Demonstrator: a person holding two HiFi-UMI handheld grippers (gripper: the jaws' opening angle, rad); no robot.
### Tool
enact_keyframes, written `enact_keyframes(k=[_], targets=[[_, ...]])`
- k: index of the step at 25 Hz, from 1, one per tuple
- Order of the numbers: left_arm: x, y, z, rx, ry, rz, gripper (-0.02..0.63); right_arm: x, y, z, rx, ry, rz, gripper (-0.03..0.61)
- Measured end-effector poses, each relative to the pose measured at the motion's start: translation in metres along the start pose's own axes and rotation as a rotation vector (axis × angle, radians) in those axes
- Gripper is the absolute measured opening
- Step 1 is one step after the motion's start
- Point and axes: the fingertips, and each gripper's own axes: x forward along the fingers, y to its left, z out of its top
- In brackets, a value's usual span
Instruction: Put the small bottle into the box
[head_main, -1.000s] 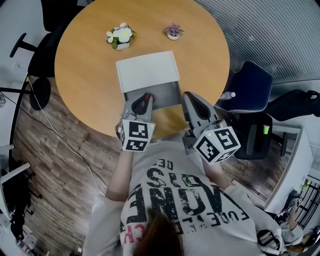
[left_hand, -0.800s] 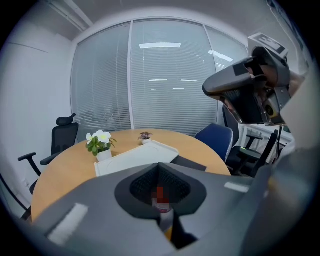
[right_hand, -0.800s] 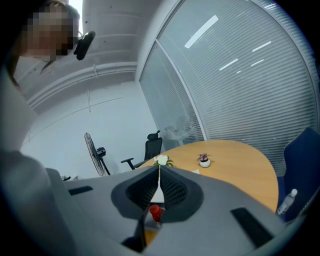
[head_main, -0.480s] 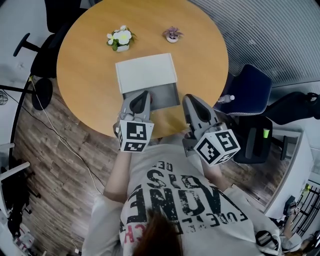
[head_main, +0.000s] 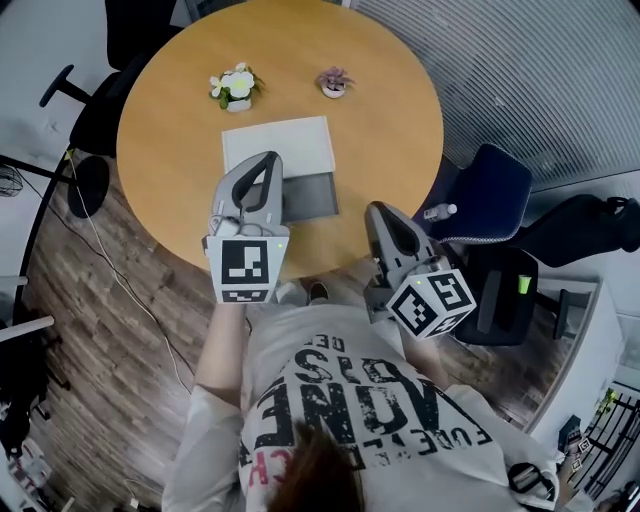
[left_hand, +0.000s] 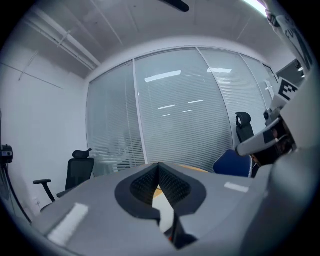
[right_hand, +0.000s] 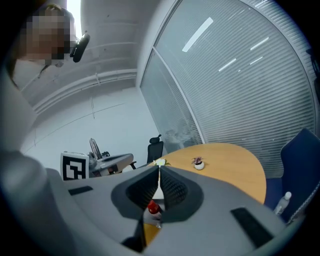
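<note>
Two pairs of jaws showed in the head view, and both were closed. My left gripper (head_main: 267, 160) hung above the near-left part of the box (head_main: 312, 195), which sat open on the round wooden desk (head_main: 170, 130). My right gripper (head_main: 378, 212) was lower, at the desk edge, just right of the box. The small bottle (right_hand: 153, 208) did not show in this view, because the left gripper covered part of the grey tray. A wooden floor and a blue chair (head_main: 500, 185) lay around the desk.

In the left gripper view the jaws met with nothing between them. They looked almost level at a glass wall with blinds (left_hand: 175, 115).

In the right gripper view the jaws also touched at the tips and pinched nothing. Through the slit below them I saw the small bottle, red cap over pale body, ahead and a little lower, toward the box. I judged it was already inside and standing upright, though it could be lying with the cap pointing away. The left gripper seemed the nearer one.
</note>
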Motion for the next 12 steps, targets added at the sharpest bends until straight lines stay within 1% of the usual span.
enact_keyframes(k=[7, 12], targets=[[-0.026, -0.017, 0.042, 0.012, -0.063, 0.078, 0.009, -0.035, -0.007, -0.002, -0.009, 0.010, 0.034, 0.015], [-0.049, -0.029, 0.064, 0.024, -0.095, 0.134, 0.009, -0.055, -0.008, -0.001, -0.020, 0.002, 0.068, 0.015]])
